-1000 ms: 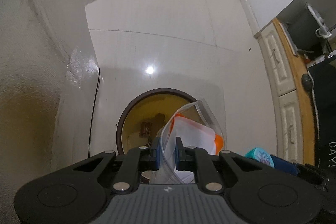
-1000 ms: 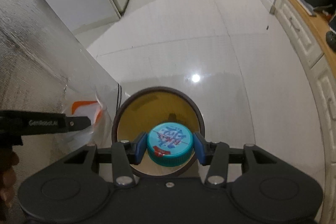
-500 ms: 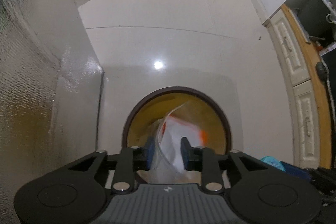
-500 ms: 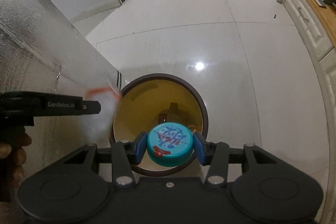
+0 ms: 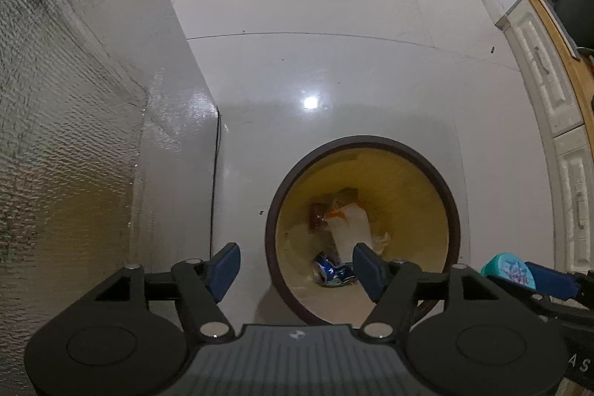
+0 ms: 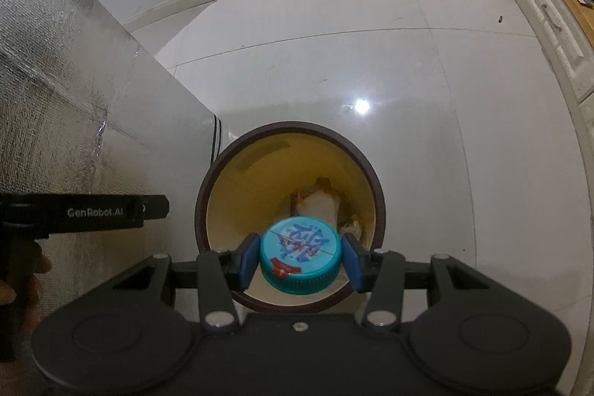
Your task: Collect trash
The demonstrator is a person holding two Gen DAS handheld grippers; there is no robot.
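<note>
A round bin [image 5: 438, 180] with a dark rim and yellow inside stands on the floor; it also shows in the right wrist view [image 6: 230, 173]. Inside lie a clear plastic bag with an orange strip [image 5: 349, 221], a blue can [image 5: 332, 271] and other scraps. My left gripper [image 5: 297, 270] is open and empty above the bin's left rim. My right gripper [image 6: 300, 257] is shut on a teal round lid [image 6: 300, 255] and holds it above the bin's near side. The lid shows at the right edge of the left wrist view [image 5: 510, 270].
A silver textured appliance wall [image 5: 67, 136] stands close on the left of the bin. White cabinets with a wooden counter [image 5: 557, 91] run along the right. Glossy white floor tiles [image 5: 334, 62] lie beyond the bin.
My left gripper has opened and let go of the plastic bag, which has dropped into the bin. My right gripper still holds the teal lid above the bin.
</note>
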